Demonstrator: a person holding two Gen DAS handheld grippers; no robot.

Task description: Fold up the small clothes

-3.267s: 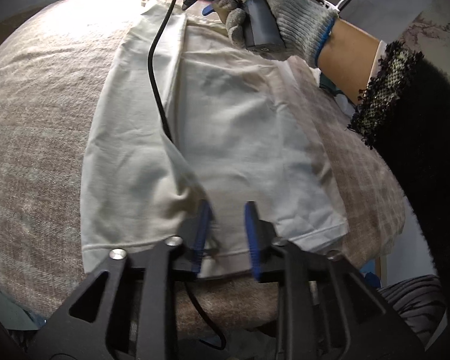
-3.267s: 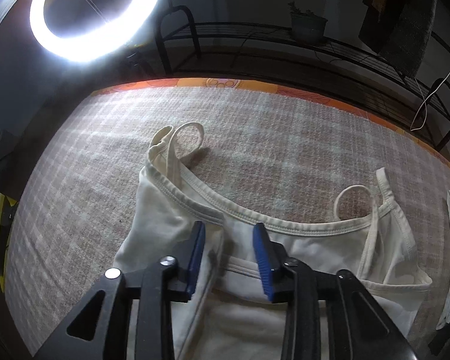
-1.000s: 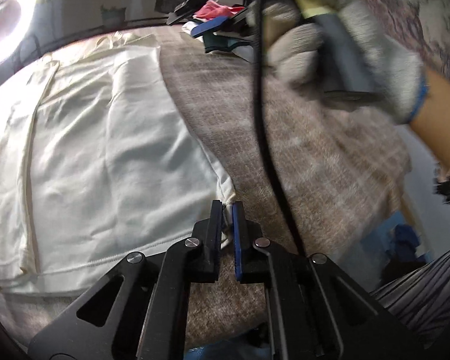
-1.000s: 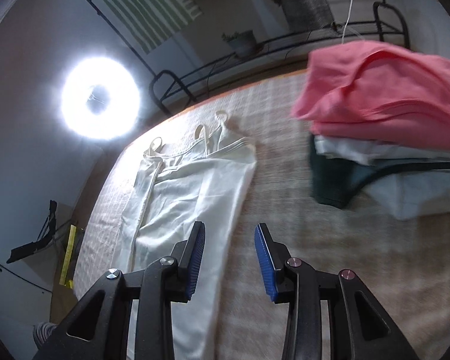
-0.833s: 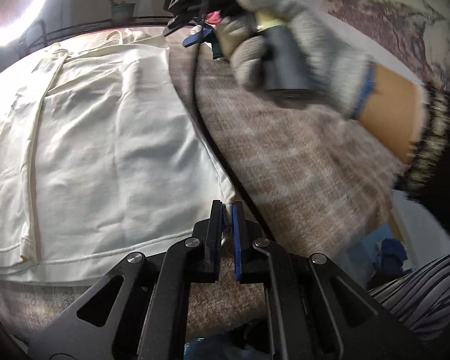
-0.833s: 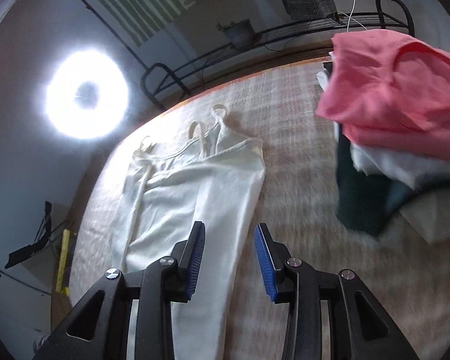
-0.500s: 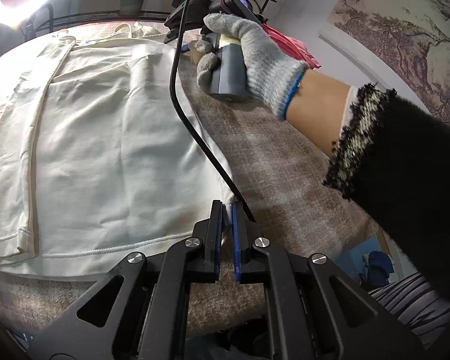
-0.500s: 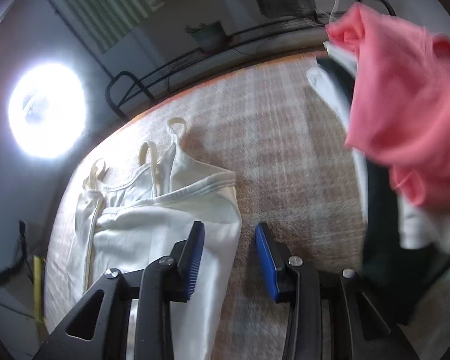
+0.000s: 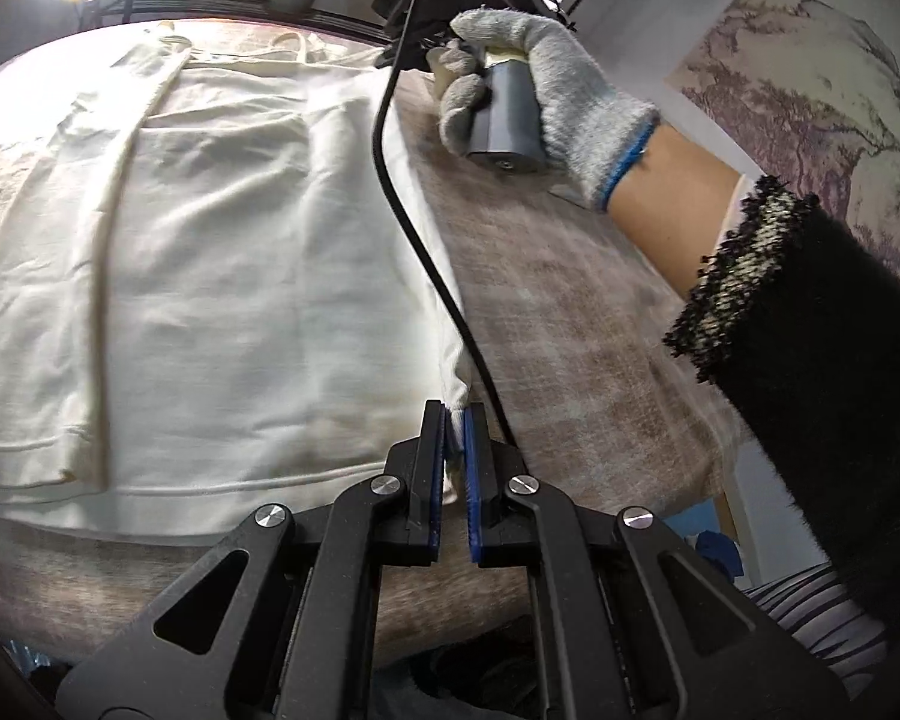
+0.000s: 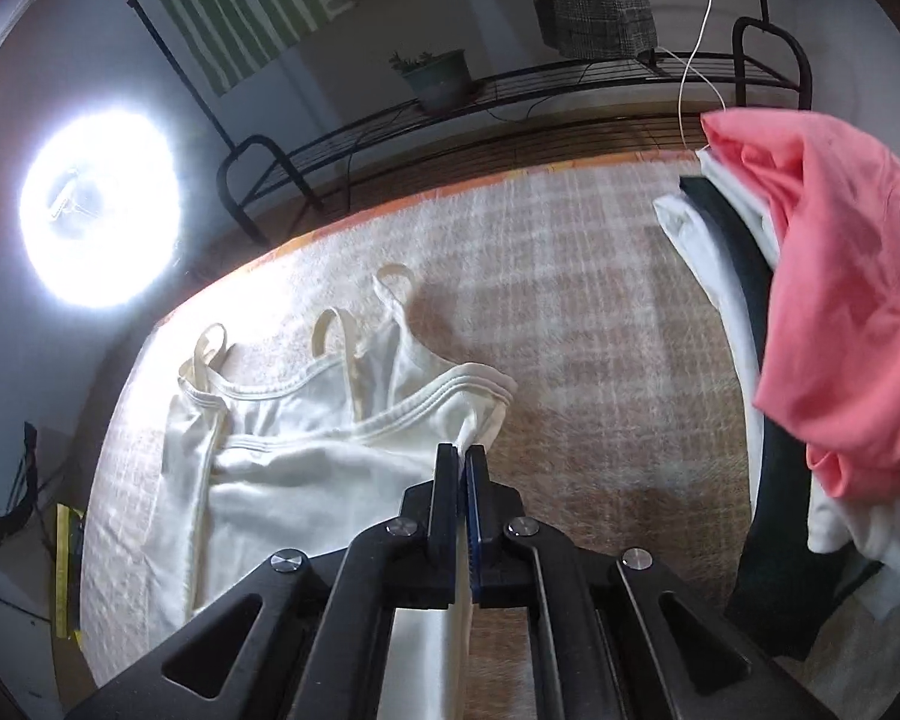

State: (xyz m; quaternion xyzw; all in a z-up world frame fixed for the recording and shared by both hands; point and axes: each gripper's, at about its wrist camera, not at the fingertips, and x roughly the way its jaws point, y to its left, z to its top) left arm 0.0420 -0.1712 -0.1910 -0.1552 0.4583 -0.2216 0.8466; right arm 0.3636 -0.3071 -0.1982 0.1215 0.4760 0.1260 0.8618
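Right hand-held gripper (image 10: pixel 465 456) has just closed: a moment ago its jaws stood apart over the right edge of the cream camisole (image 9: pixel 222 276); now they pinch that edge just below the top corner, under the neckline band, fabric bunched between the pads. Left hand-held gripper (image 9: pixel 455 420) stays clamped on the bottom right hem corner, as it was a second back. So both ends of the camisole's right side are now held, which reads as the set-up for lifting that side and folding it across toward the left; the left side already lies turned in as a narrow flap. The fold itself is not yet made: the garment rests flat on the plaid-covered tabletop (image 9: pixel 570 300), straps (image 10: pixel 390 282) toward the far edge near the ring light (image 10: pixel 99 210). Pose: the gloved right hand (image 9: pixel 540 78) wraps the grey handle from above at the top of the garment, forearm and black fuzzy sleeve (image 9: pixel 810 360) reaching in from the right, gripper angled steeply down at the cloth. The black cable (image 9: pixel 414 228) hangs from it along the camisole's right edge down past the left gripper; it could get in the way of the fold. Left gripper also points down, at the near edge. A stack of clothes (image 10: pixel 840 312), pink on top, sits well apart to the right.
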